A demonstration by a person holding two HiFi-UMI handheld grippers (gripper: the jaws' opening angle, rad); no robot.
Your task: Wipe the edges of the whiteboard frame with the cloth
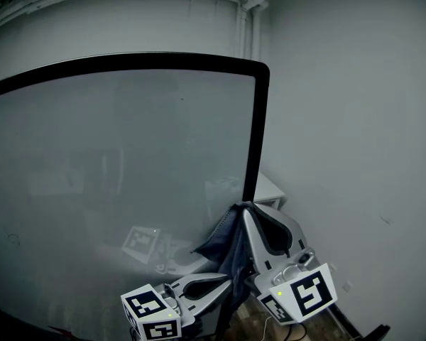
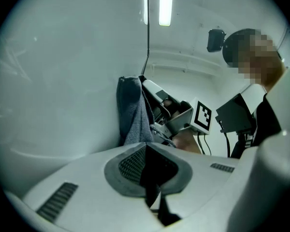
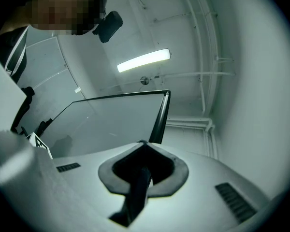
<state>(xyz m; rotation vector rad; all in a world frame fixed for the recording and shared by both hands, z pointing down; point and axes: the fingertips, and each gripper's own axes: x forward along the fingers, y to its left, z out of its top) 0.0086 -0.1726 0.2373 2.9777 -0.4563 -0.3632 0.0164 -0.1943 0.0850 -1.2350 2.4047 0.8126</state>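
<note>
Right gripper (image 1: 243,208) points up from the lower right, jaws closed on a dark blue fabric cloth (image 1: 231,251) pinched at its tips. It presses the cloth to the right vertical edge of the black whiteboard frame (image 1: 259,133). Left gripper (image 1: 229,283) sits lower, pointing right, jaws closed with the tips against the cloth's hanging lower part; any grip on it is unclear. Grey glossy whiteboard (image 1: 128,176) fills the left. Plain grey wall (image 1: 355,155) stands close on the right, and white ceiling pipes (image 1: 245,20) run overhead.

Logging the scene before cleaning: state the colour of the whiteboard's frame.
Black. The whiteboard frame shows best in the head view.
</note>
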